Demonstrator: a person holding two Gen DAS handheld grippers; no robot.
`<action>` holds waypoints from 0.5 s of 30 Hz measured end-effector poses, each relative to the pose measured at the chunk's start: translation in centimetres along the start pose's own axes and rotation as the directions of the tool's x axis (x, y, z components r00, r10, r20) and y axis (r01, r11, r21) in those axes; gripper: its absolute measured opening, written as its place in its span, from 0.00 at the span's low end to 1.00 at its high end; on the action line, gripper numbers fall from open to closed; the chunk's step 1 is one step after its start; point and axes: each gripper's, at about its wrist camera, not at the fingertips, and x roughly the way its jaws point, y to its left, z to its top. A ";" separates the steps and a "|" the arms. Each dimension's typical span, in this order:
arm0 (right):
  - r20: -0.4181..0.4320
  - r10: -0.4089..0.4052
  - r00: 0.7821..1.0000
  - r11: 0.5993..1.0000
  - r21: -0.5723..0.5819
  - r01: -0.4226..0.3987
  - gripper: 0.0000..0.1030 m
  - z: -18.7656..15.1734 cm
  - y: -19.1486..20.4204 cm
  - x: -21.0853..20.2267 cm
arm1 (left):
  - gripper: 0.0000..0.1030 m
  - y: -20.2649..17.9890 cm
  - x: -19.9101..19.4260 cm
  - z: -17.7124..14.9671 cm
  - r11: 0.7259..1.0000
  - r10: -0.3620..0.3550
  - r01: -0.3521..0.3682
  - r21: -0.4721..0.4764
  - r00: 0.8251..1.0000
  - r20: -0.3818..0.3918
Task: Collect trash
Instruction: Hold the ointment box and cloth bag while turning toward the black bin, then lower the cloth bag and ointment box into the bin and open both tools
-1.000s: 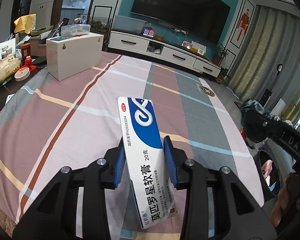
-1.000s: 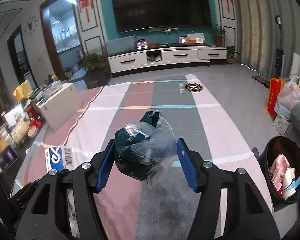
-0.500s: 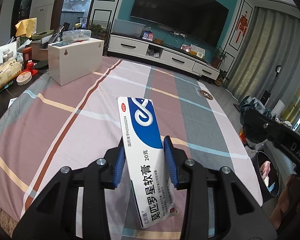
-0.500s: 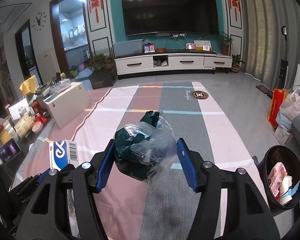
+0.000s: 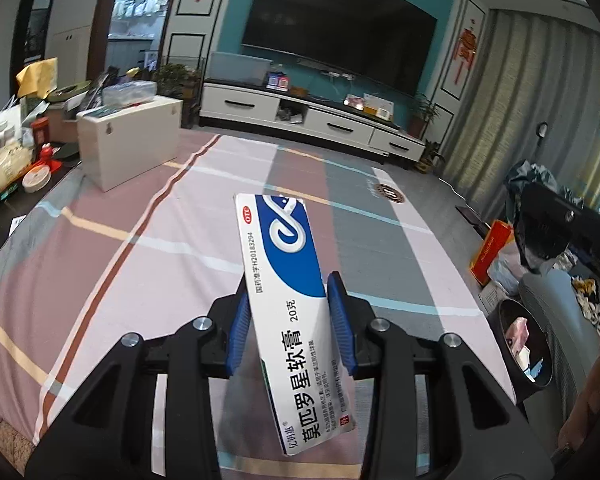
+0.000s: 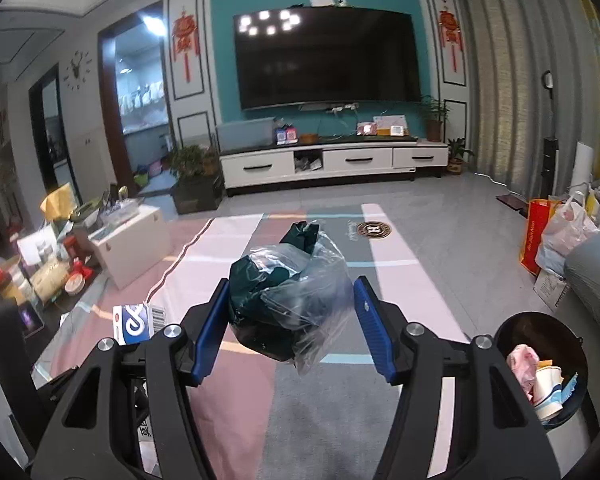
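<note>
My left tongs (image 5: 287, 330) pinch a stiff, light white-and-blue cardboard medicine box (image 5: 290, 286) across its long sides. My right tongs (image 6: 290, 330) squeeze a soft crumpled dark-green and clear plastic bag bundle (image 6: 288, 292), light but slippery.

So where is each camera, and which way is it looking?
Left wrist: on the left gripper, looking along its fingers at the box it holds, bed and TV; the right gripper shows at the right.
Right wrist: on the right gripper, looking at the bag it holds.
Both see the box, TV, bed and bin.
</note>
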 end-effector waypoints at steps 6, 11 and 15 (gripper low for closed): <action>0.051 -0.052 0.997 0.996 0.069 0.048 0.59 0.6 -3.6 -1.7 | 0.37 -3.5 -0.3 0.0 0.997 -0.009 0.007 0.074 1.000 0.028; 0.087 -0.125 0.988 0.983 0.144 0.111 0.59 0.7 -7.8 -3.7 | 0.37 -7.2 -0.5 -0.1 0.991 -0.063 0.059 0.123 0.998 0.026; 0.120 -0.208 0.971 0.958 0.227 0.178 0.59 0.3 -11.6 -6.0 | 0.37 -10.1 -0.4 -0.2 0.982 -0.116 0.111 0.156 0.993 0.023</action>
